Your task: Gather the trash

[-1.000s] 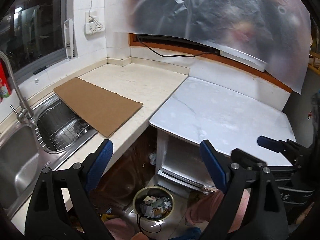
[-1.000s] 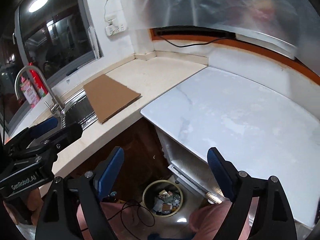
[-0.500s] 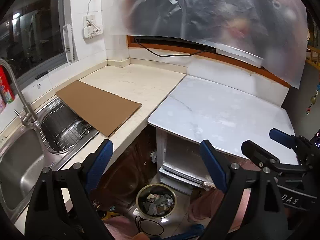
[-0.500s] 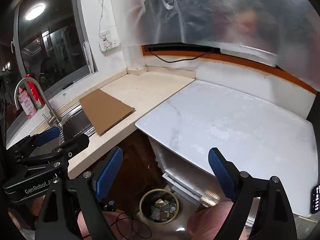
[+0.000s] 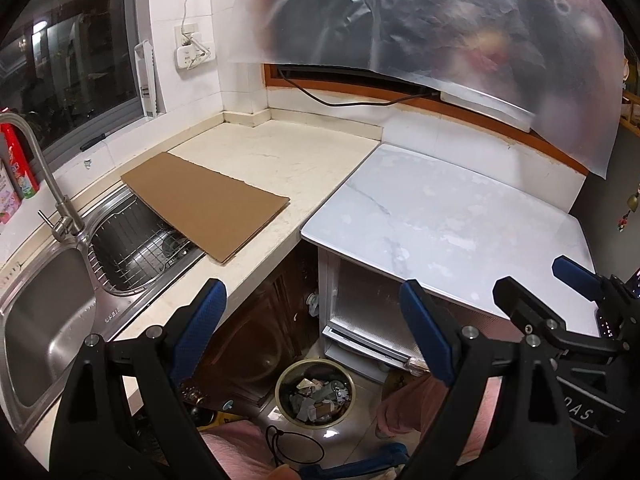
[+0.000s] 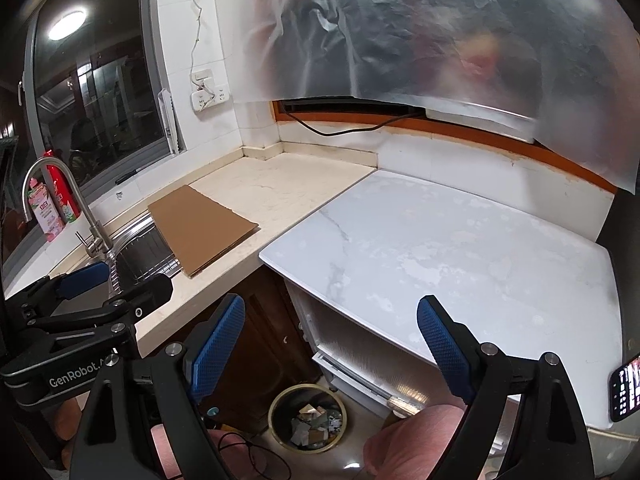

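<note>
Plainly, left tongs (image 5: 312, 328) wide, right tongs (image 6: 332, 332) wide, empty

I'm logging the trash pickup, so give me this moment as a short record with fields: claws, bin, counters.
left claw: open, empty
right claw: open, empty
bin: on the floor below the counters, holds paper scraps
cardboard sheet: flat on the beige counter, one end over the sink
white counter: no trash seen on it
phone: at its near right corner

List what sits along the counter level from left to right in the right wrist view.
Red bottle → faucet → sink → cardboard sheet → beige countertop → white marble top → phone.
</note>
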`<control>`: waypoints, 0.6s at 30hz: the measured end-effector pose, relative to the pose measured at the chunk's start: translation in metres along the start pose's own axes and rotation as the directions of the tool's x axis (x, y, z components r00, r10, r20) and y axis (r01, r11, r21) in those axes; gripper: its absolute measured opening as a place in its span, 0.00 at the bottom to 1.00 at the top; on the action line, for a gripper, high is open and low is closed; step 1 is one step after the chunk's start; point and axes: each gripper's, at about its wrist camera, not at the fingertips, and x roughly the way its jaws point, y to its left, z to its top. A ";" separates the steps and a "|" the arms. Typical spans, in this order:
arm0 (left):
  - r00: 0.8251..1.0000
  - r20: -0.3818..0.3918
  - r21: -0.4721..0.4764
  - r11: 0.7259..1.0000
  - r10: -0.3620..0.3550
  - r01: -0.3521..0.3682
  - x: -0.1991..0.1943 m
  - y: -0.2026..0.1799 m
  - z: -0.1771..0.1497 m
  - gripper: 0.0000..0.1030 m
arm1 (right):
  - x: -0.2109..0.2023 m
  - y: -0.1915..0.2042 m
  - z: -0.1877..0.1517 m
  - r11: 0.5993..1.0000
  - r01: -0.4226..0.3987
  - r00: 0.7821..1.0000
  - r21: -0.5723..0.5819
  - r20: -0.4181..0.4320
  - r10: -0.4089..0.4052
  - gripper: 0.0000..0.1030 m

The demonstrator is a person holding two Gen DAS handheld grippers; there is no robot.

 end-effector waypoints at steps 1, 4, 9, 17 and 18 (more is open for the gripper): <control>1.000 -0.001 0.000 1.000 0.001 -0.001 0.000 0.000 0.000 0.84 | 0.000 -0.002 0.001 1.000 -0.002 1.000 0.002 -0.001 0.002 0.87; 1.000 -0.007 0.001 1.000 0.006 -0.006 0.000 0.001 0.000 0.84 | 0.001 -0.004 0.002 1.000 0.000 1.000 0.002 -0.002 0.000 0.87; 1.000 -0.014 0.004 1.000 0.009 -0.008 0.001 0.001 0.001 0.84 | 0.001 -0.004 0.002 1.000 0.016 1.000 -0.001 0.003 -0.016 0.87; 1.000 -0.029 0.000 1.000 0.003 -0.003 0.006 0.004 0.003 0.84 | 0.004 -0.006 0.003 1.000 0.021 1.000 0.006 -0.005 -0.021 0.87; 1.000 -0.029 0.001 1.000 0.003 -0.003 0.006 0.004 0.003 0.84 | 0.004 -0.005 0.003 1.000 0.022 1.000 0.008 -0.006 -0.022 0.87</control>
